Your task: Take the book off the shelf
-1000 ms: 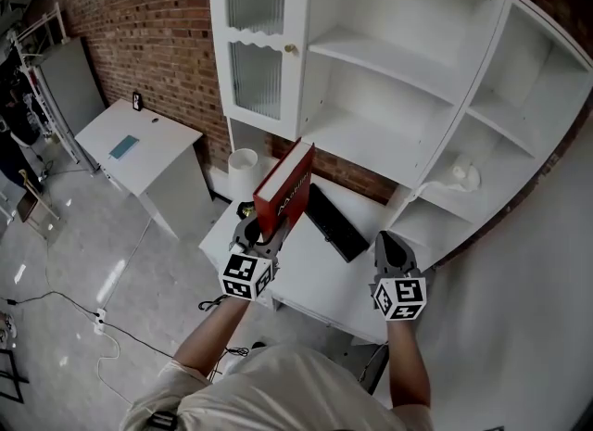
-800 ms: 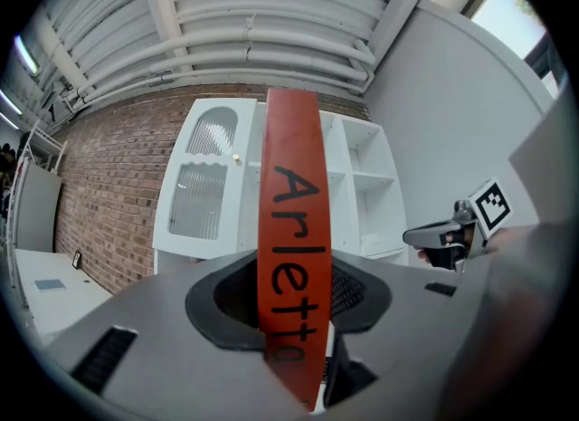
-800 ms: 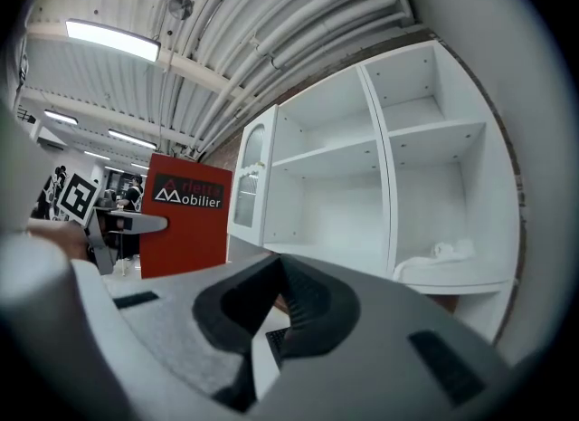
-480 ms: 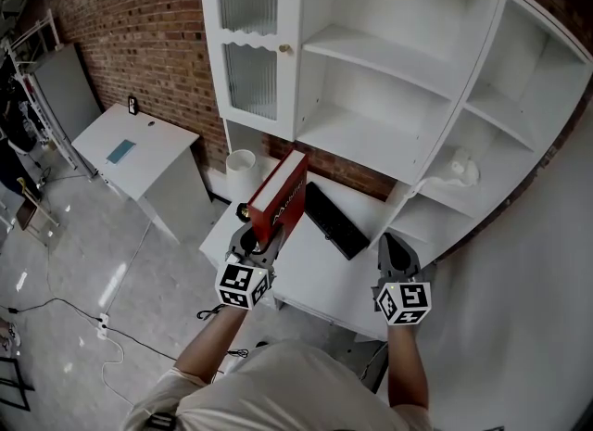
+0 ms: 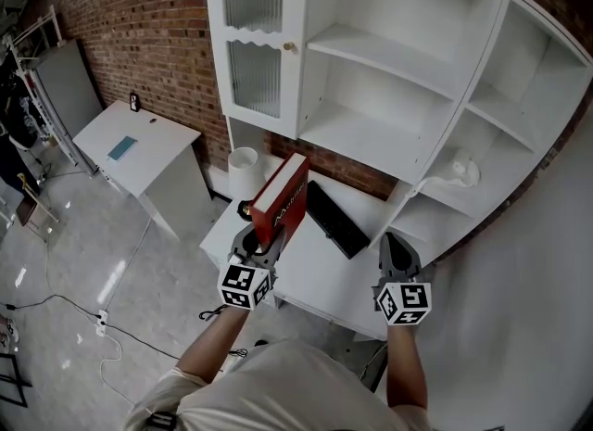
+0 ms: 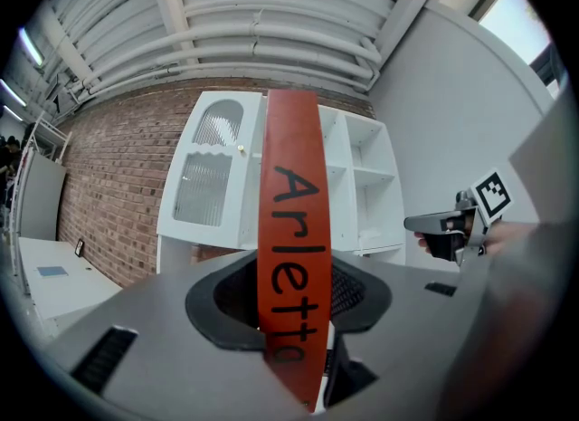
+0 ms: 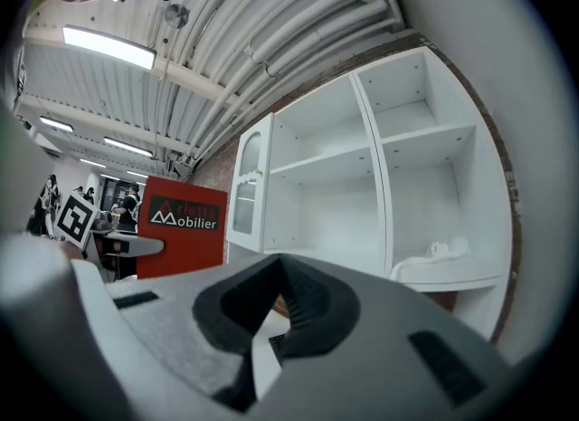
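A brick wall (image 5: 139, 21) runs along the far side. Against it stands the white shelf unit (image 5: 398, 58), which has a ribbed glass door at its far left and open compartments to the right. None of the compartments in view holds a book. The only thing showing in them is a small white object (image 5: 460, 171) on the low curved shelf at the right.

A white table (image 5: 315, 276) lies below and nearer than the unit. On the table a black flat slab (image 5: 336, 221) lies at an angle, and a white cylinder (image 5: 243, 171) stands at its far left corner.

The red book (image 5: 281, 199) is clear of the shelves and held up over the left part of the table, near the slab but apart from it. It stands on end, with its spine facing the near side. The left gripper (image 5: 258, 242) has its jaws clamped on the book's lower end, one on each cover. The spine rises straight up between them in the left gripper view.

The right gripper (image 5: 394, 251) hovers over the near right edge of the table, well apart from the book, with its jaws pressed together on nothing.

The main step looks done, since the book is off the shelf and in a firm grip. At most it remains to lay the book down, probably on the bare table, and let go.
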### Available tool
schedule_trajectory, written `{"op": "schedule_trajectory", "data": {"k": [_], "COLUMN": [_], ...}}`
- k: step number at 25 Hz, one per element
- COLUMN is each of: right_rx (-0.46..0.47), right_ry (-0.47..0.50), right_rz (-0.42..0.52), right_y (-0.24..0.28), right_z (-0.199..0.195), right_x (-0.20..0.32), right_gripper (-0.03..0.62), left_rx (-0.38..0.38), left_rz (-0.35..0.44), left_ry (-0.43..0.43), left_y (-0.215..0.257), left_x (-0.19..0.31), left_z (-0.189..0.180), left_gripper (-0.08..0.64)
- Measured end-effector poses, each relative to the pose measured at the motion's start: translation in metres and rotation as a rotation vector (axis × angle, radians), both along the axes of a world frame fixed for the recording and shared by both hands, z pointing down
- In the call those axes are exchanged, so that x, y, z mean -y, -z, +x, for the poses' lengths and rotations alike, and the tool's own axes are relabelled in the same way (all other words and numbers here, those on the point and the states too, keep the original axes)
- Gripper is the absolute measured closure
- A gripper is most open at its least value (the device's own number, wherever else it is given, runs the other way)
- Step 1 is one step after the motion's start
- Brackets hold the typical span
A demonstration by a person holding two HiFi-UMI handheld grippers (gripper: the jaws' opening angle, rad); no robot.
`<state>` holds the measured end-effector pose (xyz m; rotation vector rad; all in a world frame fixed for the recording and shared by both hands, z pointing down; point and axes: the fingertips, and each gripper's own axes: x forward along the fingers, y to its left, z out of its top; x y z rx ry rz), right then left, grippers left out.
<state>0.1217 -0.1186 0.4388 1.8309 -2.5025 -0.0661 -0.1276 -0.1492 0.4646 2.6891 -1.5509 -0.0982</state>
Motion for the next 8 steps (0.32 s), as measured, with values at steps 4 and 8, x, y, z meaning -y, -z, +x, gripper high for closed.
{"op": "schedule_trajectory", "data": {"k": [4,8], "right_rx": [-0.007,-0.007], "right_ry": [0.004,0.008], "right_rz": [0.0,-0.002], "right_y": [-0.0001,-0.0003], "right_z": [-0.0027,-0.0056], "right_x": [-0.0011,-0.0006], "right_gripper": [0.591,0.591], "left_rx": [-0.002,-0.005], "left_rz": [-0.011,-0.01], "left_ry": [0.004,0.003], "left_y": [-0.0043,-0.0043], "left_x": [-0.0024,-0.0049], "left_z": [-0.0018,-0.0032], "left_gripper": [0.412,0.412]}}
